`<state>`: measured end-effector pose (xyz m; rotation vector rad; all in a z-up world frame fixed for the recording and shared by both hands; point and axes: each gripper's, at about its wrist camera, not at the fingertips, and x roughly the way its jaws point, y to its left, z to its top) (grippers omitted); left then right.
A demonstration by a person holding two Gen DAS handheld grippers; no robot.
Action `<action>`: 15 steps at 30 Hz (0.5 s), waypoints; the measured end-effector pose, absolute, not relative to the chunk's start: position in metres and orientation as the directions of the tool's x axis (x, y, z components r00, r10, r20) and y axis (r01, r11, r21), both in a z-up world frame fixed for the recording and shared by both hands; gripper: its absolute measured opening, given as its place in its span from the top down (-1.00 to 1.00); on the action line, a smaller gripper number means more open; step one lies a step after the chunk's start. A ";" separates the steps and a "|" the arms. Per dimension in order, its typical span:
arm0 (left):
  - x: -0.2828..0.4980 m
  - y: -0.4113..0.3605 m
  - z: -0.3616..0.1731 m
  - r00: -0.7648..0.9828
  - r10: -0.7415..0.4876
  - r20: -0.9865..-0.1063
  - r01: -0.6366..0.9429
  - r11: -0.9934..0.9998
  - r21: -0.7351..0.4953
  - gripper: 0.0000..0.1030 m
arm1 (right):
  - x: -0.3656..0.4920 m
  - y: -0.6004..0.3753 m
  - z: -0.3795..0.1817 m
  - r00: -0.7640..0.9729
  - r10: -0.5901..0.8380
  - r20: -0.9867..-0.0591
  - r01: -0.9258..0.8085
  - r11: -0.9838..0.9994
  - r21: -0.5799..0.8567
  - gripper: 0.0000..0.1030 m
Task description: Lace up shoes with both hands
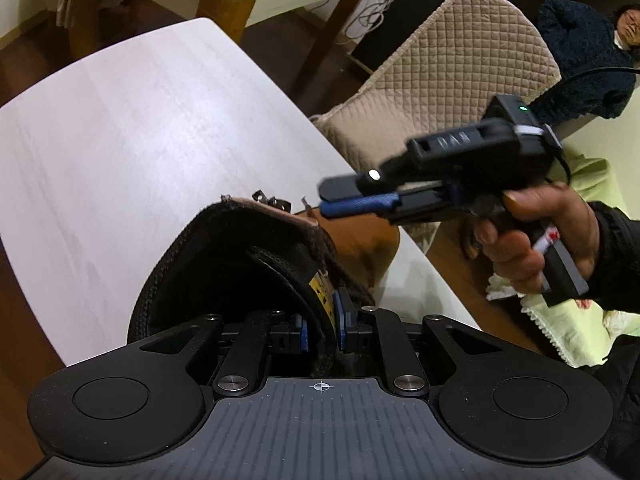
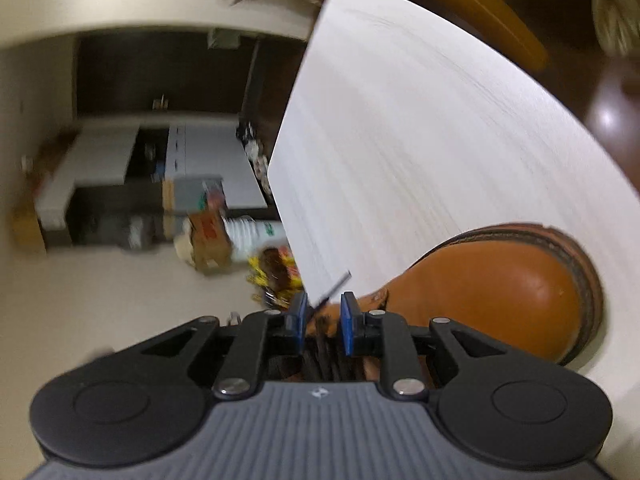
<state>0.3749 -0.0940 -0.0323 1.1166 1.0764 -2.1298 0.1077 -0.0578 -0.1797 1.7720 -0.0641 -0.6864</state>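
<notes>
A tan leather boot (image 2: 500, 280) stands on the white table (image 2: 400, 140); in the left wrist view its black padded collar and tongue (image 1: 256, 264) fill the foreground. My left gripper (image 1: 323, 328) is shut on the tongue's edge, by a yellow label. My right gripper (image 2: 323, 316), held in a hand (image 1: 532, 236), hovers over the boot's laced front with its blue pads apart. A dark lace tip (image 2: 336, 288) sticks up between those pads and looks untouched by either. From the left wrist view the right gripper (image 1: 326, 198) points left, just beyond the collar.
A beige quilted chair (image 1: 440, 60) stands right against the table's far edge, and a person (image 1: 580, 40) sits behind it. Green cloth (image 1: 592, 320) lies at the right. Boxes and clutter (image 2: 204, 220) sit on the floor beyond the table's left edge.
</notes>
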 end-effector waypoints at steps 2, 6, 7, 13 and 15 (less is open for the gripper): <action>0.375 -0.093 -0.032 -0.540 -0.074 -0.839 0.719 -0.558 -0.413 0.74 | 0.114 -0.065 -0.191 0.850 -0.365 -0.380 0.249 -0.357 0.900 0.58; 0.375 -0.092 -0.031 -0.538 -0.088 -0.838 0.723 -0.560 -0.405 0.74 | 0.127 -0.073 -0.197 0.860 -0.336 -0.383 0.255 -0.367 0.895 0.90; 0.375 -0.091 -0.030 -0.537 -0.092 -0.838 0.724 -0.560 -0.403 0.74 | 0.129 -0.073 -0.192 0.854 -0.346 -0.389 0.275 -0.335 0.901 0.91; 0.385 -0.084 -0.012 -0.529 -0.137 -0.837 0.746 -0.545 -0.382 0.73 | 0.134 -0.064 -0.139 0.819 -0.409 -0.402 0.399 -0.098 0.912 0.93; 0.391 -0.082 0.000 -0.523 -0.162 -0.836 0.755 -0.543 -0.367 0.74 | 0.142 -0.056 -0.119 0.833 -0.384 -0.398 0.425 -0.016 0.905 0.93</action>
